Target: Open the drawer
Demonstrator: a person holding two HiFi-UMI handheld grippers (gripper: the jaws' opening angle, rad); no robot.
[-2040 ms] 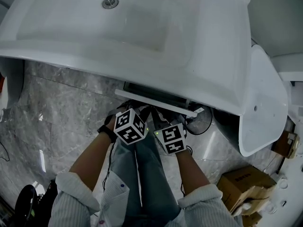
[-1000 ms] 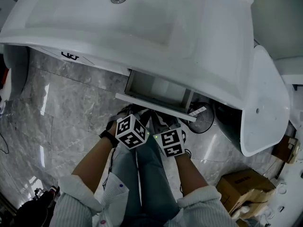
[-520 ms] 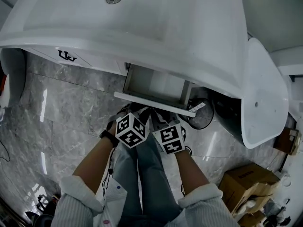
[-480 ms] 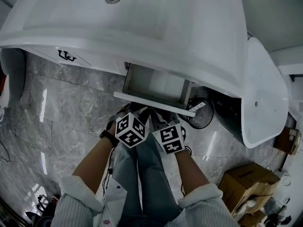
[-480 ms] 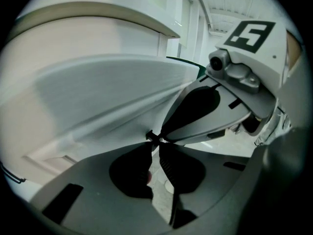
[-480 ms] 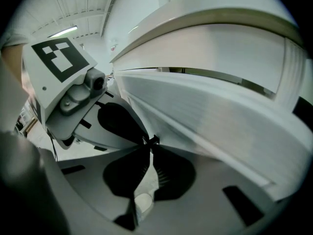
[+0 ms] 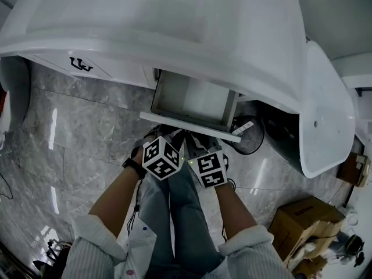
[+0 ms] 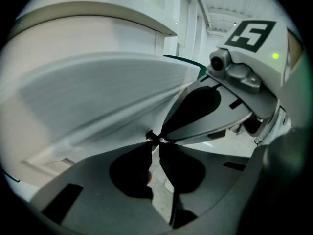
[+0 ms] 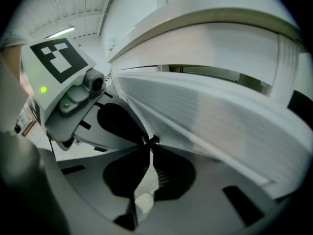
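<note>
Judging by its thin panels, the drawer (image 7: pixel 195 100), well out under the sink (image 7: pixel 174 22), is light and stiff; left claw (image 8: pixel 154 146) and right claw (image 9: pixel 146 148), nearly closed, pinch its small handle (image 8: pixel 152 136), the best hold.

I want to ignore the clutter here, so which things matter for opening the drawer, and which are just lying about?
Part of the job:
drawer, already pulled out
small black handle on its front
left gripper and right gripper, both pinched on that handle

Just around:
sink above
cardboard box
cabinet handle further left
</note>
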